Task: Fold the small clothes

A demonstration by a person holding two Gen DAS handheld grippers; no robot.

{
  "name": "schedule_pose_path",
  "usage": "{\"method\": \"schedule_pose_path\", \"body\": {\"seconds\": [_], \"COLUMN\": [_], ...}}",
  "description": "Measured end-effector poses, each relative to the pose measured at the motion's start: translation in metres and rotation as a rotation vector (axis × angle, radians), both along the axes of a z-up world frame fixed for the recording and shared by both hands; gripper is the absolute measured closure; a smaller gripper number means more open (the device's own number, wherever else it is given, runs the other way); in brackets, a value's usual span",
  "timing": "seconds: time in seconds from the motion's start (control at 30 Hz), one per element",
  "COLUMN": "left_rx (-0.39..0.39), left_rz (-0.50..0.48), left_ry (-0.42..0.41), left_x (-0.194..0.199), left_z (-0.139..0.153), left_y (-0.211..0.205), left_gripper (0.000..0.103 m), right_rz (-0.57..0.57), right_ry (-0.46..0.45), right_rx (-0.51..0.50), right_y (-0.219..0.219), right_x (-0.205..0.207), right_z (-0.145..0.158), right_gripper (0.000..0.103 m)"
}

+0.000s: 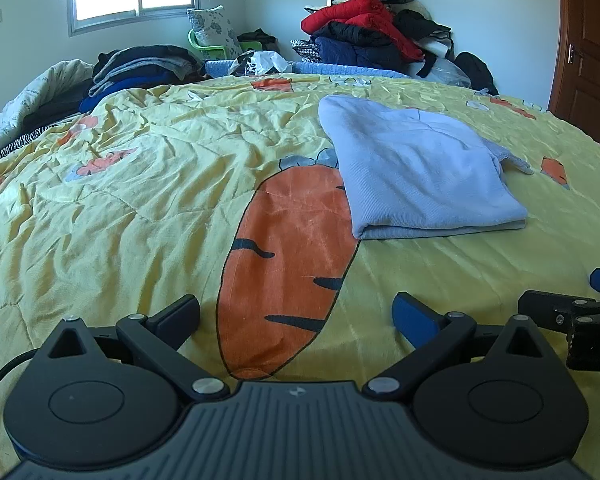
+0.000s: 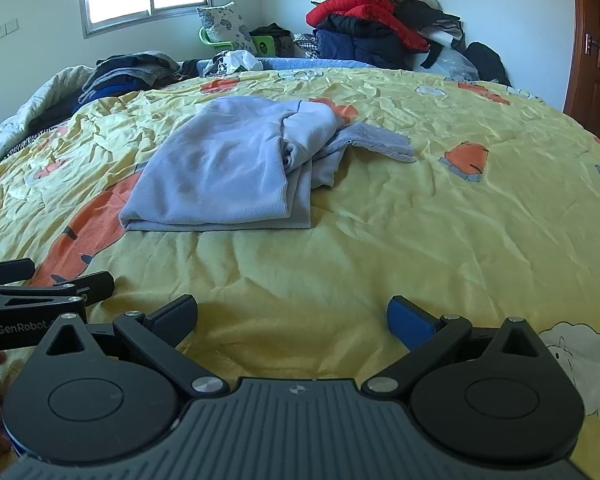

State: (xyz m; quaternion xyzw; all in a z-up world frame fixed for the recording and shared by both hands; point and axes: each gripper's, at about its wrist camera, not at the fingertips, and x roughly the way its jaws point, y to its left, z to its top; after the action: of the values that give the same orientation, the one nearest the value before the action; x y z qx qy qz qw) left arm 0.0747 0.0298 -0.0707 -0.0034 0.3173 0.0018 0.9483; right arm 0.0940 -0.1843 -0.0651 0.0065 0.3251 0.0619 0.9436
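Observation:
A light blue garment (image 1: 420, 172) lies folded on the yellow carrot-print bedspread (image 1: 140, 200), ahead and right of my left gripper (image 1: 296, 316). In the right wrist view the garment (image 2: 228, 172) lies ahead and left, with a sleeve bunched and trailing off its right side. My left gripper is open and empty, low over the big orange carrot print. My right gripper (image 2: 292, 318) is open and empty, well short of the garment. Each gripper shows at the edge of the other's view: the right one (image 1: 572, 320) and the left one (image 2: 60, 284).
A pile of red, black and navy jackets (image 1: 372, 36) stands at the far right of the bed. Stacked dark clothes (image 1: 140, 68) lie at the far left. A pillow on a green chair (image 1: 216, 32) sits under the window. A wooden door (image 1: 588, 40) is on the right.

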Motion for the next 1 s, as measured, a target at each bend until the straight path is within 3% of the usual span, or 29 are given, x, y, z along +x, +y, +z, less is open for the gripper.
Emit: {"method": "schedule_pose_path", "body": {"seconds": [1.0], "left_rx": [-0.002], "left_rz": [0.008], "left_ry": [0.0], "left_x": [0.0], "left_z": [-0.0005], "left_y": [-0.0008], "left_gripper": [0.0], "right_rz": [-0.057], "right_ry": [-0.016], "right_rx": [-0.038], "right_y": [-0.002], "right_x": [0.0027], "right_z": [-0.0043], "right_gripper": [0.0]}}
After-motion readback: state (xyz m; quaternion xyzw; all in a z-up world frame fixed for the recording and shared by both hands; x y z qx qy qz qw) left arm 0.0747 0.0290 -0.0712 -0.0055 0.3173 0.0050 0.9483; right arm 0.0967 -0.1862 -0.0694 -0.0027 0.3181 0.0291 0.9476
